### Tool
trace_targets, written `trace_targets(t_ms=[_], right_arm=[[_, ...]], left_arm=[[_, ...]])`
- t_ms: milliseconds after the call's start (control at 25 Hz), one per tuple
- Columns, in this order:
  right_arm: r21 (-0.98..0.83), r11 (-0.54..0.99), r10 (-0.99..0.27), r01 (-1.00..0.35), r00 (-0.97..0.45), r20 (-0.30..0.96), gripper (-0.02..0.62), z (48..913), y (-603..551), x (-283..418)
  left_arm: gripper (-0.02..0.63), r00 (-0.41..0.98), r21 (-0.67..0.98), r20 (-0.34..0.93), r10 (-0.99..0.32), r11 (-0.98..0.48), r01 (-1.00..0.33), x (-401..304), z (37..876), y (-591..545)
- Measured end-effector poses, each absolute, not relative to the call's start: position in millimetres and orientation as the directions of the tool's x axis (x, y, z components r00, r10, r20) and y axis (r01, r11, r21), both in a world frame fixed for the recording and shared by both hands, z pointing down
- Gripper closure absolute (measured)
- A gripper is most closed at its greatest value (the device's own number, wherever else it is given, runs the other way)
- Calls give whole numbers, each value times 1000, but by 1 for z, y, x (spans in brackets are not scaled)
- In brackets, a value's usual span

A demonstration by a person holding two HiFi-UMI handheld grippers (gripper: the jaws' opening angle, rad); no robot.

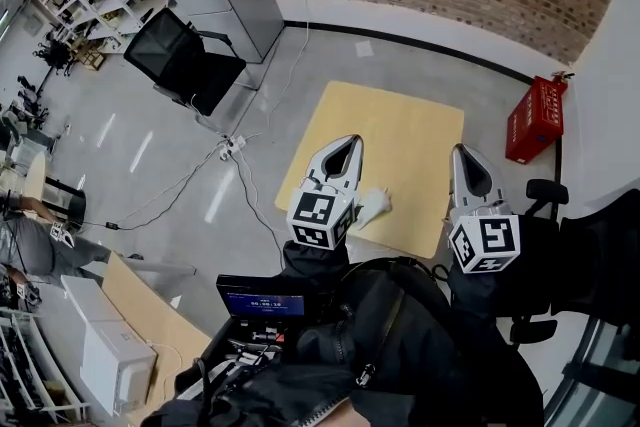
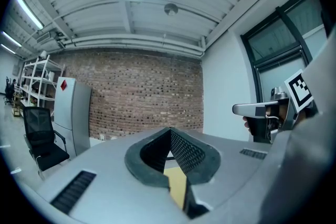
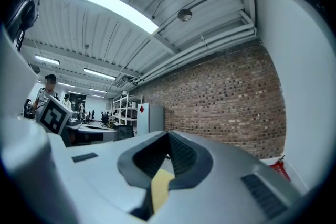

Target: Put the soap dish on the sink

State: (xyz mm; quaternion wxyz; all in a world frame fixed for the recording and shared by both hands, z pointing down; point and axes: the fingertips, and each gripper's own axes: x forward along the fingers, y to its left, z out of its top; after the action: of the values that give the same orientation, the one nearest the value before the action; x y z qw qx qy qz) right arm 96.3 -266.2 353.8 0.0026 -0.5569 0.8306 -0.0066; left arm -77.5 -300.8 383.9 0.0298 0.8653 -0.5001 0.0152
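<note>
The grey plastic left gripper [image 1: 350,141] and the same kind of right gripper [image 1: 461,151] were both clenched, with nothing between the jaws, and were held level above the pale square wooden table [image 1: 400,120]. The small white soap dish [image 1: 372,206] lay on this table, at five o'clock from the left gripper's tips.

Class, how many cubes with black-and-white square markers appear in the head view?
2. One marker cube rides on the left gripper, lower centre; the other on the right gripper beside it. None seems hidden.
</note>
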Motion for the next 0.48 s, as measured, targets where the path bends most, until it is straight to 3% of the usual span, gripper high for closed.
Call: trace_targets(t_ms=[480], right_arm=[[-26, 379, -925, -925, -380, 15, 589, 359, -268, 98]], left_arm=[[603, 495, 54, 82, -865, -492, -869, -78, 391, -299]])
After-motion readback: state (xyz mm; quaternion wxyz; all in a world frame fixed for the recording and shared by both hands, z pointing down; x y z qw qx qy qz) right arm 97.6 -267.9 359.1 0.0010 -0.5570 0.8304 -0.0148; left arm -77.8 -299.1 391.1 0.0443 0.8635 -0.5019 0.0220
